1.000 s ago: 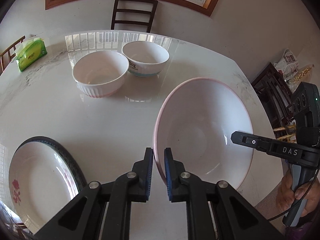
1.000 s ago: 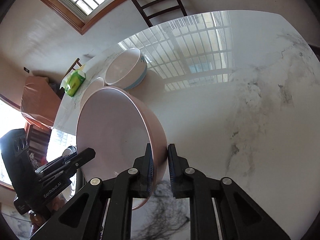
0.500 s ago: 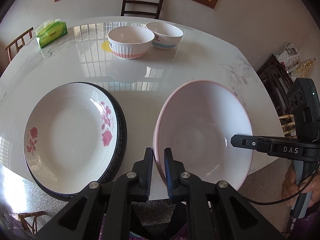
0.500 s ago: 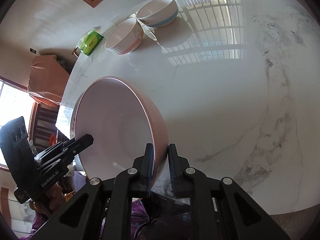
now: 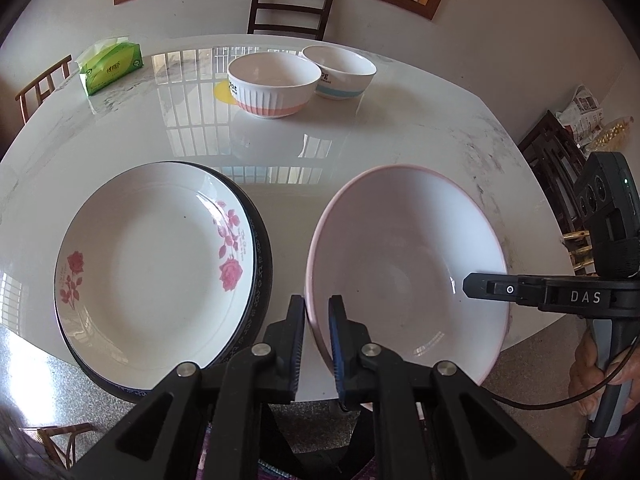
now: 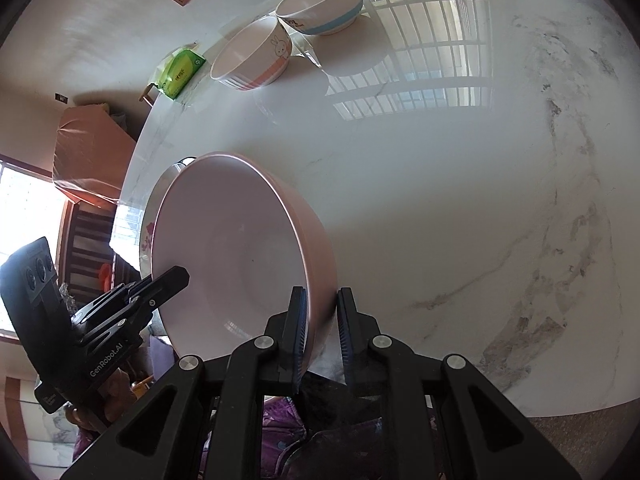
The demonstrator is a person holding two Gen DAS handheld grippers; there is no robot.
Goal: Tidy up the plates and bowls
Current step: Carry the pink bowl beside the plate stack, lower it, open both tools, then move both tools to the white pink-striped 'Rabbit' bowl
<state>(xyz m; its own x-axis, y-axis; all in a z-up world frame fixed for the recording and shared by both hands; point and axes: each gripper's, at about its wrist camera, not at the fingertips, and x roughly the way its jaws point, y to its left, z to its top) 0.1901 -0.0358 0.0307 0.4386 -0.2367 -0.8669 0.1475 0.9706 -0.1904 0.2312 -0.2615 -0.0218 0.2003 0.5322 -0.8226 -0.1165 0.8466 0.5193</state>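
A large pink bowl (image 5: 404,264) is held by both grippers above the near edge of the marble table (image 5: 360,140). My left gripper (image 5: 317,312) is shut on its left rim. My right gripper (image 6: 322,308) is shut on its right rim (image 6: 316,264); it also shows in the left wrist view (image 5: 472,286). A white rose-patterned plate (image 5: 156,260) lies stacked on a dark-rimmed plate (image 5: 262,248) to the bowl's left. Two smaller bowls stand at the far side: a ribbed one with an orange band (image 5: 272,84) and one with a blue band (image 5: 340,72).
A green tissue pack (image 5: 110,66) lies at the table's far left. A dark chair (image 5: 290,12) stands behind the table under the window. A wooden chair (image 5: 40,88) is at the left edge. Dark furniture with bags (image 5: 560,148) stands to the right.
Both grippers have drawn back and up with the pink bowl, away from the two small bowls toward the near table edge. The stacked plates have come fully into view on the left.
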